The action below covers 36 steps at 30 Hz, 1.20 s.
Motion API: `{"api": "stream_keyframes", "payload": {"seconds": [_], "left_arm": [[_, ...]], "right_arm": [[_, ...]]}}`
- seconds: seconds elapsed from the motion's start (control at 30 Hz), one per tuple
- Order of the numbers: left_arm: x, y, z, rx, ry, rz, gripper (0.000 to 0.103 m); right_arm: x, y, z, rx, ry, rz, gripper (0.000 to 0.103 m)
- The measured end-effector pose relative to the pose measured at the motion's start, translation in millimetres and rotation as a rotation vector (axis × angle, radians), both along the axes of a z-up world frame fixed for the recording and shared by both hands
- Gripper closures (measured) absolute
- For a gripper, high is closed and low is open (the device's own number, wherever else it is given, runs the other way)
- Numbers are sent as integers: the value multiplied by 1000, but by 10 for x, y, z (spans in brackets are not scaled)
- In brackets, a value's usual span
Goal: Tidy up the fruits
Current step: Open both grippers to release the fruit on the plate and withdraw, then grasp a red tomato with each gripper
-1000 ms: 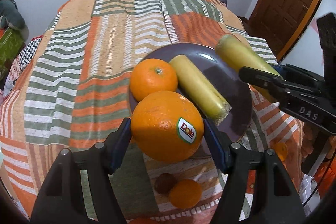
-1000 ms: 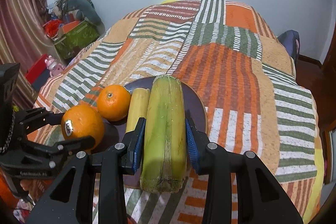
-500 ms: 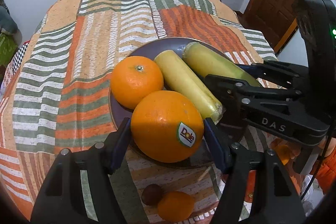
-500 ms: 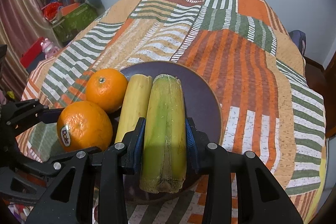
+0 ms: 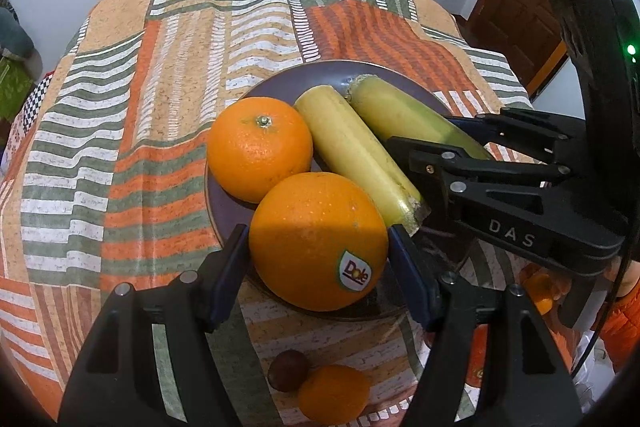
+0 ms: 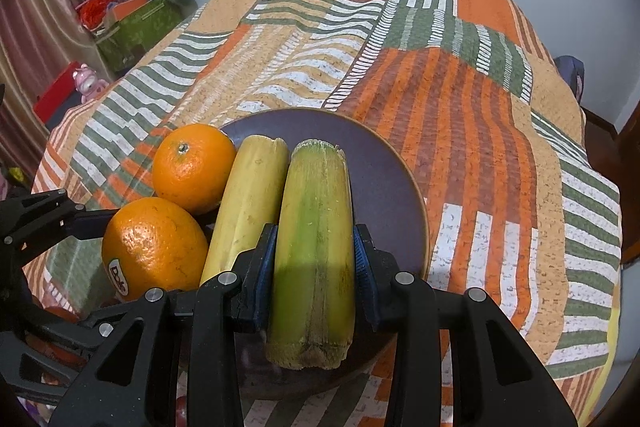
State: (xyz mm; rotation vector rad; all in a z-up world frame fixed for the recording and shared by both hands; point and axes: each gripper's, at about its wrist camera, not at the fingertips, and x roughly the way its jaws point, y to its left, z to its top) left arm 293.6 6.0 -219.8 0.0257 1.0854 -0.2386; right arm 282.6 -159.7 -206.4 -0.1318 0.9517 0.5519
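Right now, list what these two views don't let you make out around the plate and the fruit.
- Left wrist view: the near end of the greenish banana is hidden behind the right gripper.
- Either view: whether the Dole orange and that banana touch the plate; the fruit covers the contact.
- Right wrist view: the plate's near rim, behind the gripper.
- Left wrist view: the small dark fruit below the plate is too small to name.

"Dole" on the orange (image 5: 318, 247); "DAS" on the right tongs (image 5: 432, 163).

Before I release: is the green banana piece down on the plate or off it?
Cannot tell. The green banana piece lies over the plate, right gripper fingers clamping it; contact underneath is hidden.
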Motion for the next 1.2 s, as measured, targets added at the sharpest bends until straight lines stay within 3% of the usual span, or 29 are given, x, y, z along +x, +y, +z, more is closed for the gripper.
{"api": "stream_keyframes", "payload": {"seconds": [0.33,0.9,1.2], "left_arm": [[-94,-9,148,24,-57,5,33],[-772,406,927,29,-220,111,25],[-1248,611,876,56,-199,157,20]], "right_arm": [[-43,-13,76,1,0,19,68],[-709,-338,710,65,-141,-13,56],[-1196,-323,755,66,-166,13,50]]}}
